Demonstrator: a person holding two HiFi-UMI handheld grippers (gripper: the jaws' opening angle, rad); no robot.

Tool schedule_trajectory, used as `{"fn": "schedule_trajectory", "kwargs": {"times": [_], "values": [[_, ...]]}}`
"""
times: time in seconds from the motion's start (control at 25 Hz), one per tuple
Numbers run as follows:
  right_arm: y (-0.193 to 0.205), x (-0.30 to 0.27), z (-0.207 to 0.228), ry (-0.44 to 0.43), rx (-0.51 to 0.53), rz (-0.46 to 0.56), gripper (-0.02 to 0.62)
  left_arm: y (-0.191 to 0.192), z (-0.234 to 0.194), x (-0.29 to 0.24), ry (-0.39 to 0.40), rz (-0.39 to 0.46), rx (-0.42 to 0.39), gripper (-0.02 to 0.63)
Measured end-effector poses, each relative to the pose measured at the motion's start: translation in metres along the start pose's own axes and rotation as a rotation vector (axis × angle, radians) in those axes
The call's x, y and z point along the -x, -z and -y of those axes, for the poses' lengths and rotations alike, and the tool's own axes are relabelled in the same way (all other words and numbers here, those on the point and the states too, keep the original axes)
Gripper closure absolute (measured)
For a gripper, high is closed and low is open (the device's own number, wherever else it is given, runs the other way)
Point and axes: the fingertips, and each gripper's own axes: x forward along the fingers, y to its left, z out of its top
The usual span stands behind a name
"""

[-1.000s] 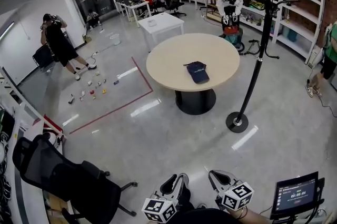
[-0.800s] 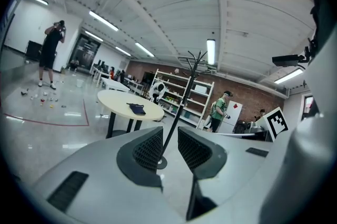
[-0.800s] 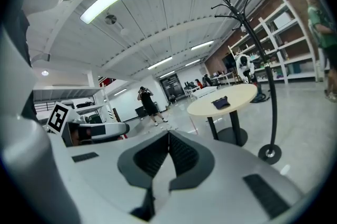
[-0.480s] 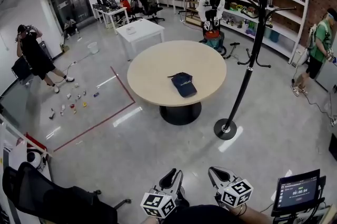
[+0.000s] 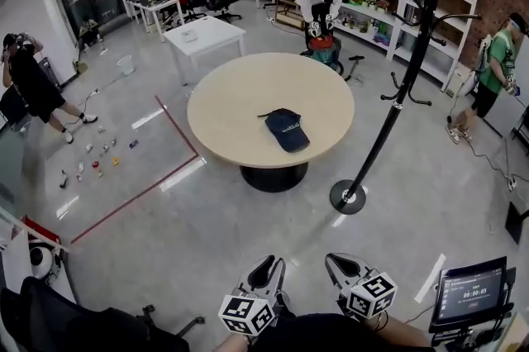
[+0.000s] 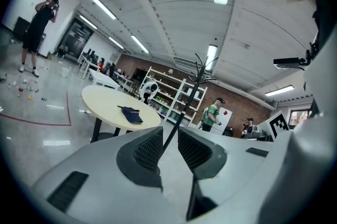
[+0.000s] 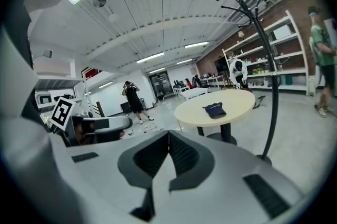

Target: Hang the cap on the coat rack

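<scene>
- Dark blue cap (image 5: pixel 287 129) lying flat on round bench (image 5: pixel 223 107), between its middle and near edge.
- Black coat rack (image 5: pixel 395 90) upright on floor, near bench's right edge.
- Left hand-held gripper (image 5: pixel 266 266) low, well short of bench's near edge, jaws together, clamping nothing.
- Right hand-held gripper (image 5: pixel 337 264) beside it, jaws pressed together, likewise empty.

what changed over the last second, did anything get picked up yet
Nothing was taken hold of or let go. The head view has come closer to the table and the coat rack, which now look larger and sit further left. The cap stays flat on the table. The left gripper and right gripper stay shut, empty and low in front of the person.
</scene>
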Motion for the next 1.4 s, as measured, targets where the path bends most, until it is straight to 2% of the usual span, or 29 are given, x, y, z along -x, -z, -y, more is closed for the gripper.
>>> {"fn": "schedule_trajectory", "kwargs": {"times": [0.16, 0.32, 0.72, 1.2, 1.28, 1.4], "values": [[-0.009, -0.023, -0.006, 0.009, 0.014, -0.012, 0.591, -0.01, -0.025, -0.006, 0.009, 0.003, 0.024, 0.511], [-0.014, -0.046, 0.009, 0.018, 0.021, -0.006, 0.591, -0.012, -0.044, -0.026, 0.015, 0.009, 0.027, 0.511], [-0.027, -0.069, 0.02, 0.035, 0.006, -0.003, 0.592, -0.024, -0.061, -0.045, 0.032, 0.0, 0.031, 0.511], [-0.044, -0.105, 0.0, -0.044, 0.024, -0.014, 0.592, -0.05, -0.088, -0.036, -0.034, 0.013, 0.026, 0.511], [-0.048, -0.111, 0.011, -0.04, 0.012, -0.012, 0.592, -0.051, -0.091, -0.046, -0.041, 0.009, 0.03, 0.511], [-0.061, -0.13, 0.055, -0.037, -0.002, -0.016, 0.591, -0.054, -0.096, -0.091, -0.053, 0.005, 0.034, 0.511]]}}
